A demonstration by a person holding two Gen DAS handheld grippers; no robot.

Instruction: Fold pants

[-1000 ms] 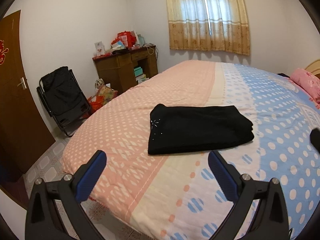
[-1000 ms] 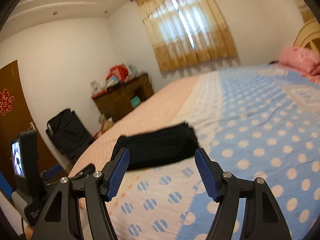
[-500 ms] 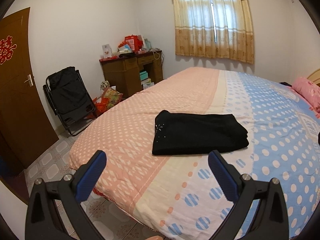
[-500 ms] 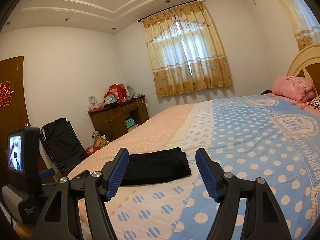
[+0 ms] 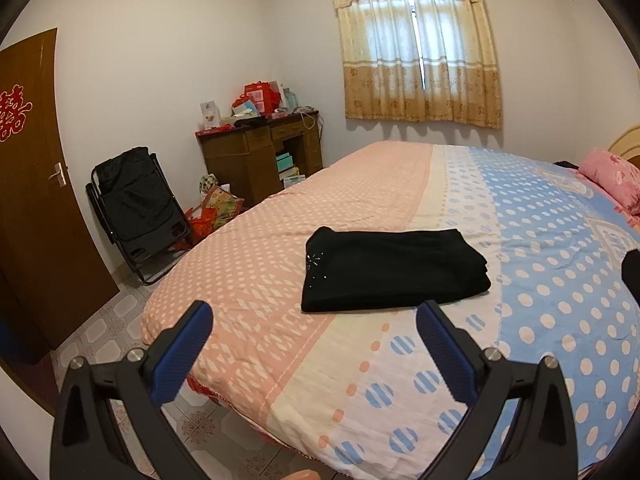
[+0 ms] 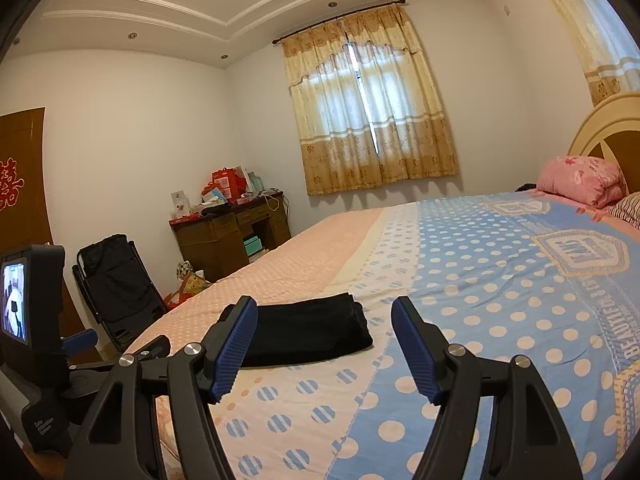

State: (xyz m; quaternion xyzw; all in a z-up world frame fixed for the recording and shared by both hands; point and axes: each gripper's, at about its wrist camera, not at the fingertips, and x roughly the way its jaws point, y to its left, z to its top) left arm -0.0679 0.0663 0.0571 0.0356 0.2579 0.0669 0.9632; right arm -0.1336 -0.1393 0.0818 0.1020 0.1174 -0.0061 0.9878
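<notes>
From the left wrist, the left gripper (image 5: pixel 314 322) hangs over the near edge of the bed (image 5: pixel 540 320), its blue-padded jaws spread wide with nothing between them. Ahead of it the black pants (image 5: pixel 392 270) lie folded into a flat rectangle on the polka-dot bedspread, across the seam where the pink part meets the cream strip, with a small glittery patch near their left corner. They are clear of the gripper, touched by nothing. Beyond the bed stand a dark wooden desk (image 5: pixel 260 160) piled with red boxes, a black folding chair (image 5: pixel 136 208) by the wall, a brown door (image 5: pixel 36 184) with a red paper cutting, and a curtained window (image 5: pixel 416 48). A pink pillow (image 5: pixel 612 178) sits at the far right.

From the right wrist, the right gripper (image 6: pixel 324 316) is likewise open and empty, held low and nearly level with the mattress. The folded pants (image 6: pixel 308 332) rest just past its left finger, seen edge-on as a low dark stack. At the left edge the other handheld device (image 6: pixel 32 320) shows with its small lit screen. The cream headboard (image 6: pixel 600 128) rises at the right behind the pink pillow (image 6: pixel 580 178), and the blue half of the bedspread (image 6: pixel 500 280) carries crest prints.
</notes>
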